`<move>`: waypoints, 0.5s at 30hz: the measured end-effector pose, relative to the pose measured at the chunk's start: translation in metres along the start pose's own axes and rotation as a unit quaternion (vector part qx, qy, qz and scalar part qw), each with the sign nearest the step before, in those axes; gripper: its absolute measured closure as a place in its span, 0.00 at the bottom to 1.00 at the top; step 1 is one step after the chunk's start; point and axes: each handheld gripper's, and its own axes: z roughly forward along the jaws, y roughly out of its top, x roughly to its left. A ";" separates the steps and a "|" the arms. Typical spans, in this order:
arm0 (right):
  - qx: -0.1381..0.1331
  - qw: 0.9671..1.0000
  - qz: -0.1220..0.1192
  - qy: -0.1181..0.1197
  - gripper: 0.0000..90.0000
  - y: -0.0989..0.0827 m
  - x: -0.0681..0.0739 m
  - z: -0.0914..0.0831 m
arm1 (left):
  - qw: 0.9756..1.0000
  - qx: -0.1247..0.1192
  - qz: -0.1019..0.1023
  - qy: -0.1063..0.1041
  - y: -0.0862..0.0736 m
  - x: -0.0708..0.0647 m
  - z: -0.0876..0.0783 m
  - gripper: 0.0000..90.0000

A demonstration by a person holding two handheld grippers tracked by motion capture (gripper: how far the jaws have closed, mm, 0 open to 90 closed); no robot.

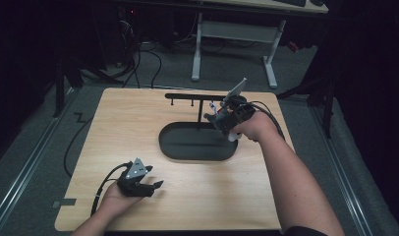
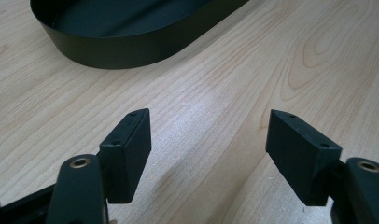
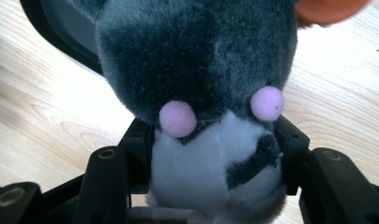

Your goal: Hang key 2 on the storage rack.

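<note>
Two grippers: right gripper [image 3: 211, 154] clenched a grey plush toy [image 3: 201, 70], indistinct from above; left gripper [image 2: 208, 154] gaped, released.

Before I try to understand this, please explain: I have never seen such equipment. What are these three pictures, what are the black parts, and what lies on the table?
No robot is here. A person sits at a wooden table and holds one two-jaw tool in each hand.

The high view looks down from above. The left tool lies low over the table near the person, its jaws apart and with nothing between them. The right tool is raised over the far end of a black oval tray. Behind the tray stands a thin black rack with small hooks.

The other two pictures come from cameras riding on the tools. The left gripper view looks past open jaws at bare wood and the tray's wall. In the right gripper view, the jaws squeeze a grey and white plush toy with two pink dots.
</note>
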 end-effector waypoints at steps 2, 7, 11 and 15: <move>0.000 1.000 0.000 0.001 0.51 0.000 -0.001 0.004 | 1.000 0.001 0.000 0.000 0.000 0.000 0.000 0.35; -0.008 1.000 -0.002 0.006 0.51 0.001 -0.001 0.016 | 1.000 0.003 0.000 0.000 0.000 0.000 0.001 0.35; -0.011 1.000 -0.001 0.009 0.50 0.002 -0.001 0.023 | 1.000 0.003 0.000 -0.001 0.000 0.000 0.001 0.35; -0.015 1.000 0.001 0.012 0.50 0.003 -0.001 0.027 | 1.000 0.003 0.000 -0.002 0.000 0.000 0.001 0.35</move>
